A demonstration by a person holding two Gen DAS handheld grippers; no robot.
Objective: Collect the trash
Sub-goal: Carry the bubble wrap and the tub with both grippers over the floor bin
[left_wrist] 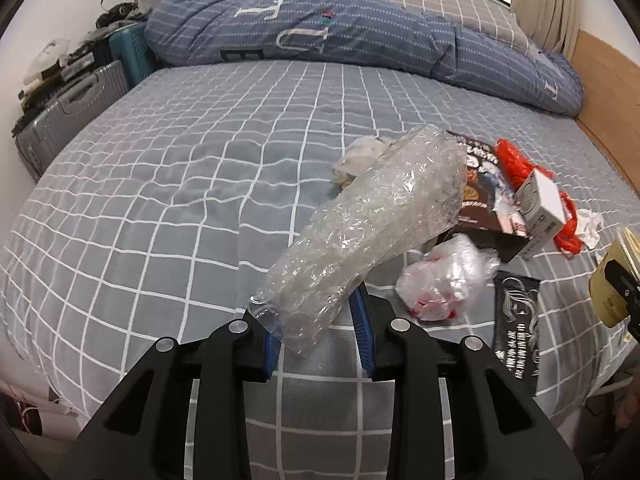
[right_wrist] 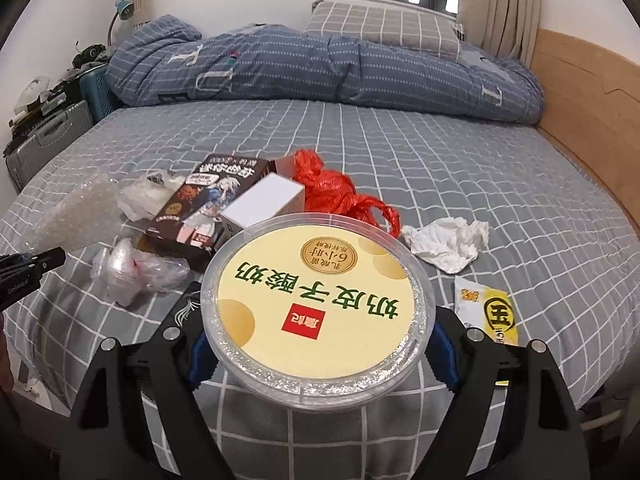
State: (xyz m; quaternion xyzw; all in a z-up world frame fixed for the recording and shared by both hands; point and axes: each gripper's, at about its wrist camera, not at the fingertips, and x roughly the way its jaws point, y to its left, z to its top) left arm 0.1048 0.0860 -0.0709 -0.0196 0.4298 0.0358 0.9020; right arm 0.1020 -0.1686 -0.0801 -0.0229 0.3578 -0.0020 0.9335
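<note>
Bubble wrap (left_wrist: 360, 236): a crumpled clear roll, lower end pinched between the blue pads of the left gripper (left_wrist: 320, 336), lifted clear of the bed.
Yogurt tub (right_wrist: 318, 312): round, clear-rimmed, yellow printed lid up, clamped across its width by the right gripper (right_wrist: 320, 356), jaws wide.
Trash on the bed: clear plastic bag (left_wrist: 444, 280), dark printed box (right_wrist: 200, 208), white carton (right_wrist: 264, 200), red plastic bag (right_wrist: 340, 194), crumpled tissue (right_wrist: 446, 242), yellow snack wrapper (right_wrist: 486, 312), black sachet (left_wrist: 516, 332).
Bed (left_wrist: 160, 184): grey checked sheet; rolled blue duvet (right_wrist: 320, 68) at its far side.
</note>
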